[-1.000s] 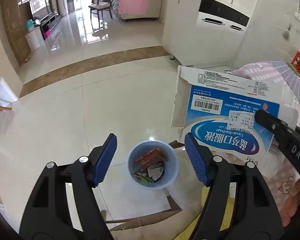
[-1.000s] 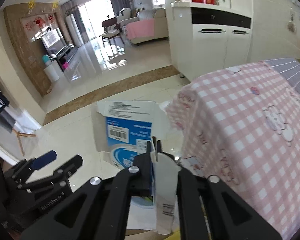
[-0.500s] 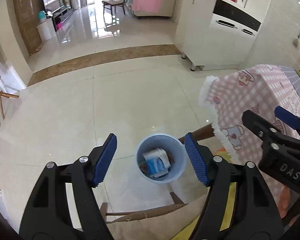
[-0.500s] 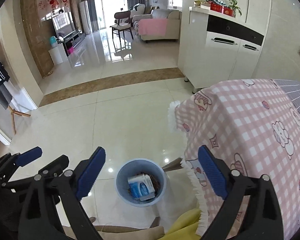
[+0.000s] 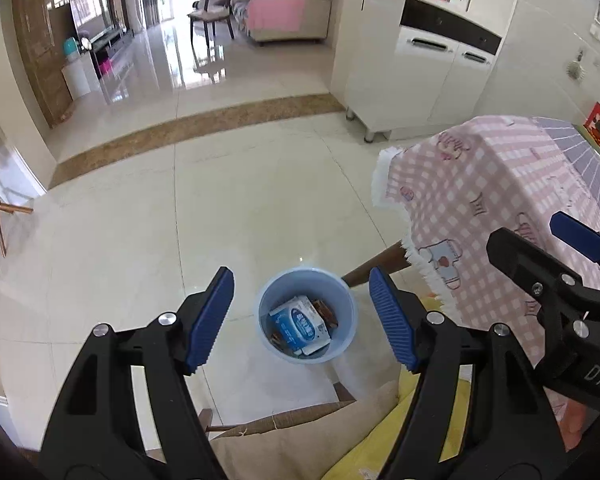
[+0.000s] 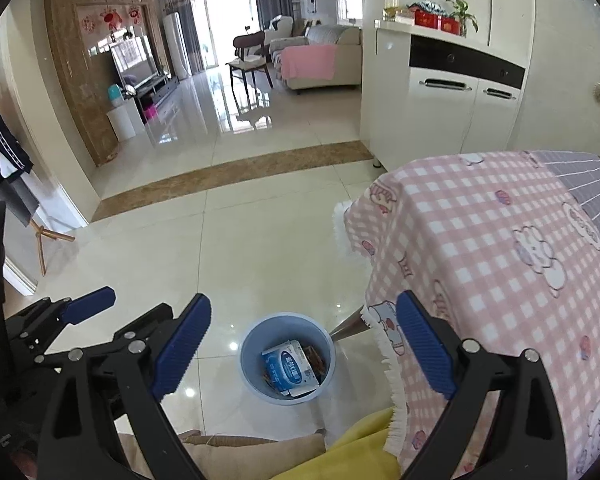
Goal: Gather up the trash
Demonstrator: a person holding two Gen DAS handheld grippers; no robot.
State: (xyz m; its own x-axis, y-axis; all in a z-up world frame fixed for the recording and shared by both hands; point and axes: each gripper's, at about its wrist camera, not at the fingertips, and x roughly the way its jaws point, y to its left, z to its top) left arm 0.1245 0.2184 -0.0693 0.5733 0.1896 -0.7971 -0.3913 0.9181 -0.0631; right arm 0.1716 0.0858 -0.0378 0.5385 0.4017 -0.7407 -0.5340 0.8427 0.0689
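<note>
A light blue trash bin stands on the tiled floor beside the table, also in the right wrist view. A blue and white cardboard box lies inside it on other wrappers, also seen from the right wrist. My left gripper is open and empty, held high above the bin. My right gripper is open and empty, also above the bin. The right gripper shows at the right of the left wrist view; the left gripper shows at the left of the right wrist view.
A table with a pink checked cloth stands right of the bin. A wooden chair with a beige and yellow cushion is below the grippers. A white cabinet stands behind the table. Glossy tiled floor stretches to the living room.
One second ago my right gripper was shut on the blue and white box above the bin. It opened, the box dropped into the bin, and both grippers have risen slightly.
</note>
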